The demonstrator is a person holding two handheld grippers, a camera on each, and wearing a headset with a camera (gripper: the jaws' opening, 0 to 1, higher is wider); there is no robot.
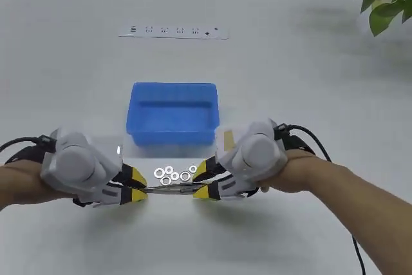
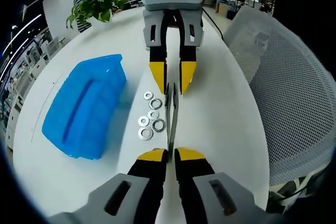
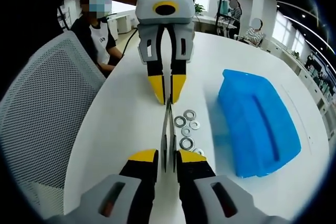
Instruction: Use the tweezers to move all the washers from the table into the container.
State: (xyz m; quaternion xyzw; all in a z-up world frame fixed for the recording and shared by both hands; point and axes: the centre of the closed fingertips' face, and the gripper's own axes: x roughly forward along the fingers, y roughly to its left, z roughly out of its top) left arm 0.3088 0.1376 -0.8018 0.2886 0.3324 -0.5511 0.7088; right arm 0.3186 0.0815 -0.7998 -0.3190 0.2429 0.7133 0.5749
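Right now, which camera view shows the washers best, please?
The left gripper view: all six washers lie unobstructed beside the tweezers. The right gripper view shows them close too, but one sits against its own jaw. The head view shows them small, before the blue container.

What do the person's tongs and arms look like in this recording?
The left tongs and right tongs match: rounded pale grey housings and black jaws ending in yellow tips. A black cable runs back from each housing. The forearms are bare, with no sleeves in sight.
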